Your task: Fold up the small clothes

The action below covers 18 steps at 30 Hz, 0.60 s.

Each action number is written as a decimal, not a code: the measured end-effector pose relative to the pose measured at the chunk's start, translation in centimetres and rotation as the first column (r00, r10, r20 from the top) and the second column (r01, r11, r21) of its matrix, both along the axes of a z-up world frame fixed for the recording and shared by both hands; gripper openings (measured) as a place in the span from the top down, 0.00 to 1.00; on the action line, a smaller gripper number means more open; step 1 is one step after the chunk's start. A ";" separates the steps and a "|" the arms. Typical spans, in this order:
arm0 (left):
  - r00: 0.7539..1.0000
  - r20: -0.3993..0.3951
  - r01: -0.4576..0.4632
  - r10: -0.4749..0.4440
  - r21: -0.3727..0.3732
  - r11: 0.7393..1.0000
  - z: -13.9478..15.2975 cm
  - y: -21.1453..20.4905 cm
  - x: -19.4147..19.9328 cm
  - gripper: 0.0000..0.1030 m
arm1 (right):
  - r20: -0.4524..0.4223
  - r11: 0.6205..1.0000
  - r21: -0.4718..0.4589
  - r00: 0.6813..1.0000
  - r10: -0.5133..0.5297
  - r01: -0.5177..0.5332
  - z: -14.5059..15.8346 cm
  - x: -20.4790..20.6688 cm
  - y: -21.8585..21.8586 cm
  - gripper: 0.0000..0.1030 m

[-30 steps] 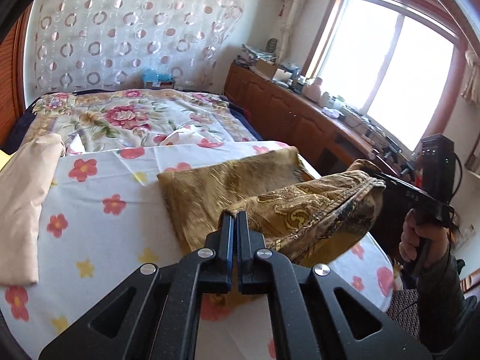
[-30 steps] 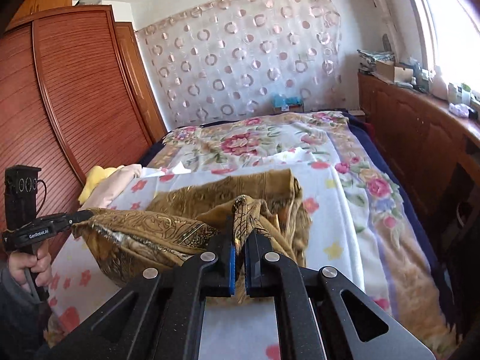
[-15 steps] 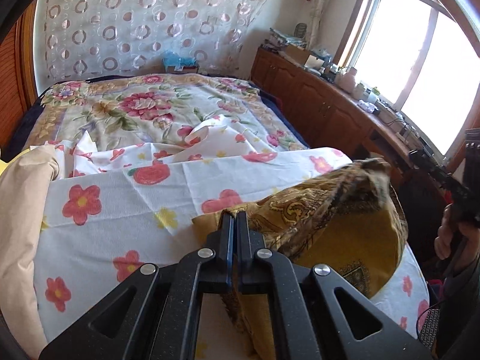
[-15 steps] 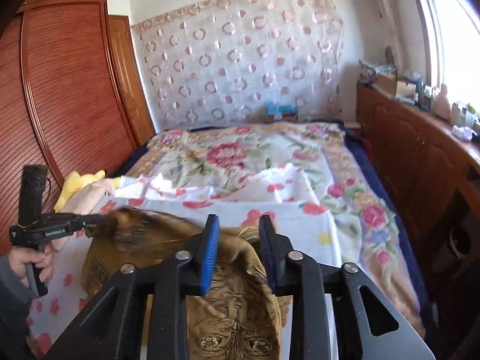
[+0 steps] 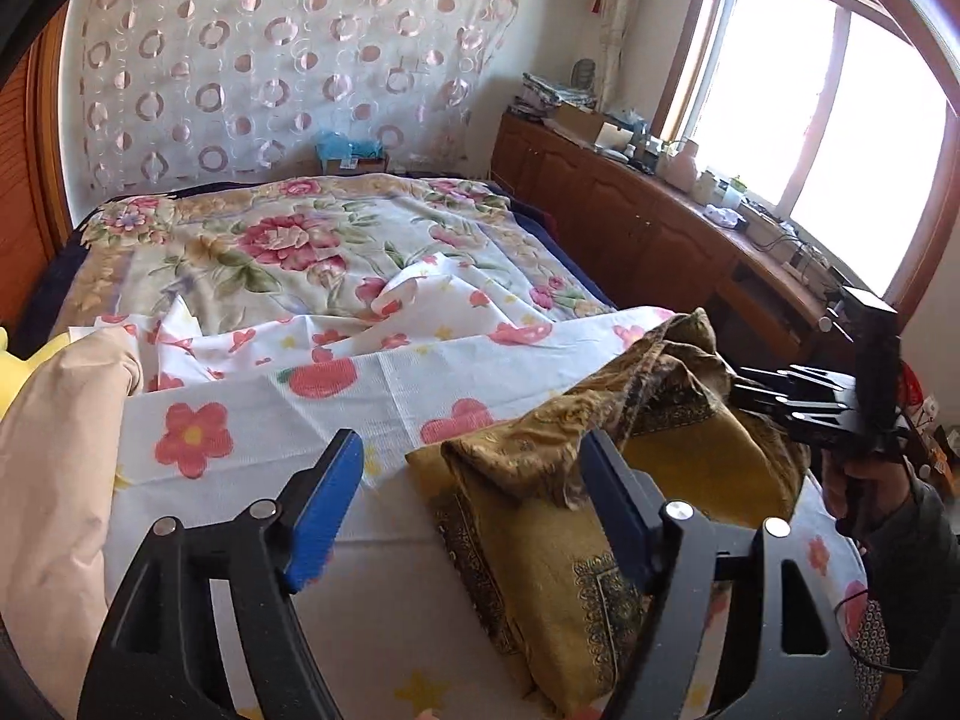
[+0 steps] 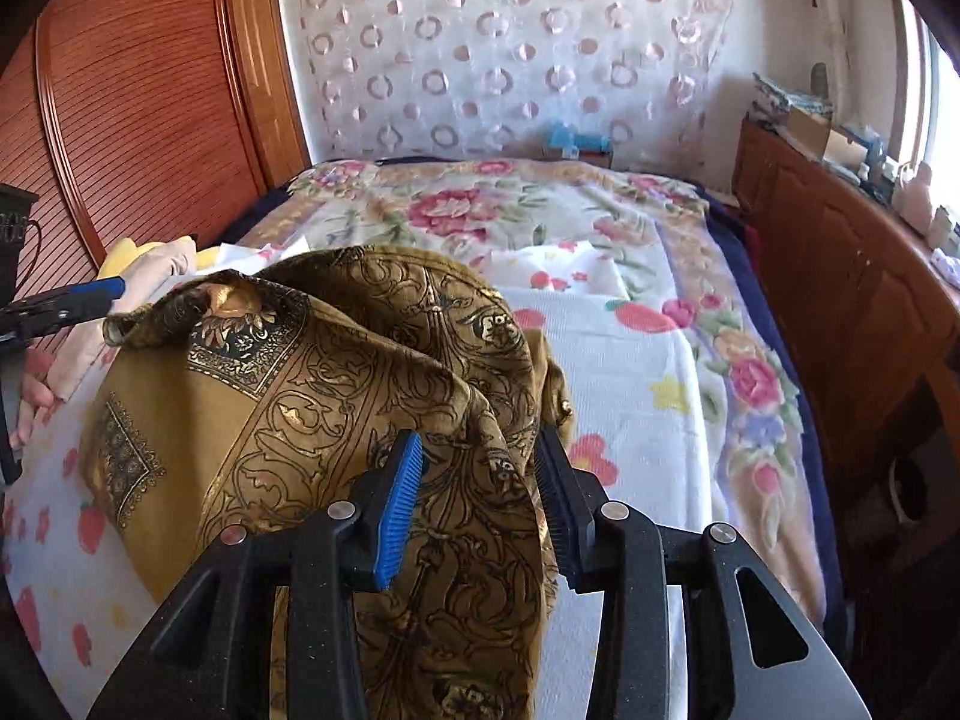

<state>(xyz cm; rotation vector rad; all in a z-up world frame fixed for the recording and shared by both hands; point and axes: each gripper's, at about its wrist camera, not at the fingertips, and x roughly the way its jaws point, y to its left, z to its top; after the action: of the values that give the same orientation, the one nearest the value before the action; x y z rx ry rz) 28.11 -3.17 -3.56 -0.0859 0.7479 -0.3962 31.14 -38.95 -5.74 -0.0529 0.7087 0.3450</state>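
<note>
A gold patterned cloth (image 5: 600, 540) lies folded in a heap on the white flowered sheet (image 5: 270, 420) of the bed. My left gripper (image 5: 468, 480) is opening wide; a raised corner of the cloth rests by its right finger, and the pads press on nothing. In the right wrist view the cloth (image 6: 336, 396) spreads ahead and runs between the opening jaws of my right gripper (image 6: 480, 498), loose and draped over the right finger. The left gripper (image 6: 66, 303) shows at the left edge, beside a cloth corner. The right gripper (image 5: 780, 402) sits at the cloth's far right side.
A folded beige garment (image 5: 54, 480) and a yellow item (image 5: 9, 372) lie on the bed's left. A floral quilt (image 5: 270, 240) covers the far bed. Wooden cabinets (image 5: 630, 228) with clutter line the right under a window. A red-brown wardrobe (image 6: 150, 90) stands on the left.
Both grippers held the cloth lifted between them a second ago. The right jaws opened first, then the left. The cloth has dropped onto the sheet folded over itself.
</note>
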 end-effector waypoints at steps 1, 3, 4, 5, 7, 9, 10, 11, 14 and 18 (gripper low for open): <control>1.000 -0.004 0.000 0.000 -0.002 1.000 -0.1 0.1 0.1 0.27 | -0.008 1.000 0.003 1.000 0.015 -0.015 0.0 0.4 0.4 0.70; 1.000 -0.011 0.012 -0.012 -0.004 1.000 -0.4 0.1 0.0 0.27 | 0.009 0.998 -0.007 0.998 0.055 -0.055 0.4 0.5 1.2 0.98; 1.000 -0.014 0.018 -0.018 -0.010 1.000 -0.6 0.3 0.1 0.27 | 0.059 0.998 -0.027 0.997 0.054 -0.052 1.0 0.2 1.5 0.98; 1.000 -0.020 0.023 -0.024 -0.018 1.000 -0.8 0.4 0.1 0.27 | 0.092 0.998 -0.025 0.994 0.052 -0.050 1.6 -0.1 1.5 0.98; 0.999 -0.041 0.030 -0.031 -0.022 0.999 -1.5 0.2 0.6 0.27 | 0.124 1.000 -0.025 0.992 0.013 -0.010 2.3 0.1 1.5 0.98; 0.996 -0.085 0.033 -0.034 -0.015 0.999 -2.4 0.0 1.6 0.27 | 0.132 0.999 -0.033 0.991 -0.027 0.032 2.3 0.5 1.3 0.98; 0.995 -0.091 0.037 -0.038 -0.015 0.999 -2.7 -0.1 1.6 0.27 | 0.128 0.998 -0.038 0.990 -0.054 0.059 2.1 0.8 1.2 0.98; 0.994 -0.098 0.039 -0.040 -0.013 0.999 -2.9 -0.1 1.9 0.27 | 0.114 0.996 -0.038 0.991 -0.073 0.078 1.8 1.0 1.1 0.98; 0.991 -0.126 0.033 -0.034 -0.007 0.999 -3.6 -0.3 2.7 0.27 | 0.064 0.993 -0.037 0.992 -0.109 0.112 0.9 1.2 2.4 0.98; 0.984 -0.175 0.015 -0.010 0.025 1.000 -4.9 -0.7 4.5 0.27 | 0.045 0.991 -0.038 0.991 -0.128 0.130 2.2 1.5 3.2 0.94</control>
<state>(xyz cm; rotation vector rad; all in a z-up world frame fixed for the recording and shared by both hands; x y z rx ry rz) 32.57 -3.90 -8.47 -0.0924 0.9276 -0.3938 32.61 -35.71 -3.51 -0.0527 0.6734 0.2050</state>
